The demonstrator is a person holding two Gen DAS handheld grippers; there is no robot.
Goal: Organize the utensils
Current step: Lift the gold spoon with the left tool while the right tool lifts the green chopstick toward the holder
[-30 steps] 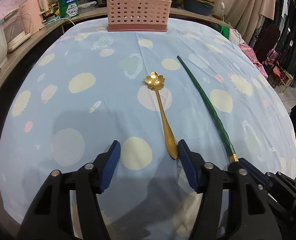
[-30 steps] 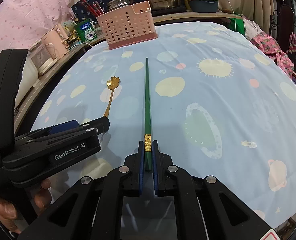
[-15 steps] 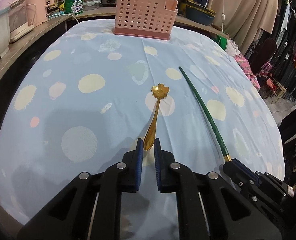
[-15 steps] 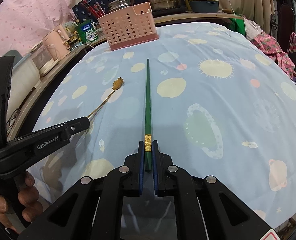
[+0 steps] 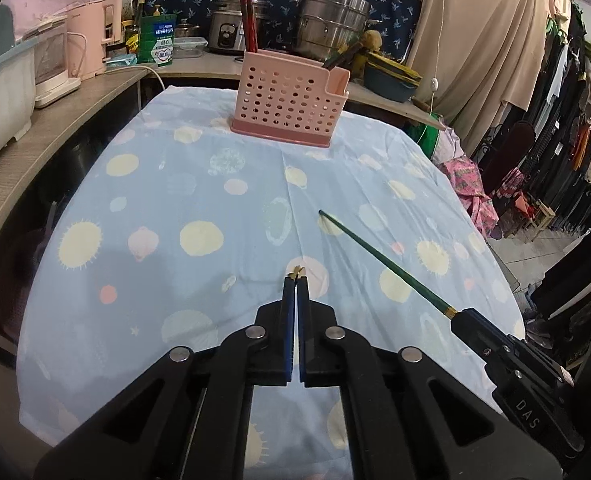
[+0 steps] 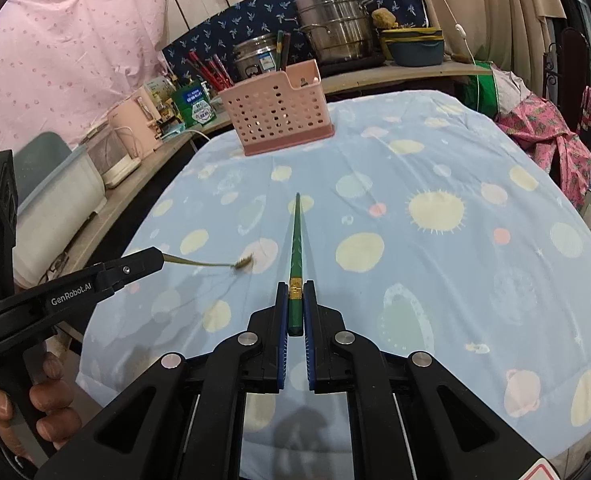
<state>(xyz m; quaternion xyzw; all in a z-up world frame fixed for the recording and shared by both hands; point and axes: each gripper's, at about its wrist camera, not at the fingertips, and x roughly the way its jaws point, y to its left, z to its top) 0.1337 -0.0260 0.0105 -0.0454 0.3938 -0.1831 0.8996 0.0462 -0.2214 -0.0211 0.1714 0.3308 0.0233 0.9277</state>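
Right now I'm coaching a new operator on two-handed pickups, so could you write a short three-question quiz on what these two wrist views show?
1. True or false: the left gripper is shut on the gold spoon.
2. What does the right gripper hold?
A. a red chopstick
B. the green chopstick
C. a fork
3. Fill in: the pink utensil basket stands at the ___ end of the blue tablecloth.

Key:
1. True; it clamps the handle end, with the flower bowl sticking out.
2. B, gripped by its thick, gold-banded end.
3. Far.
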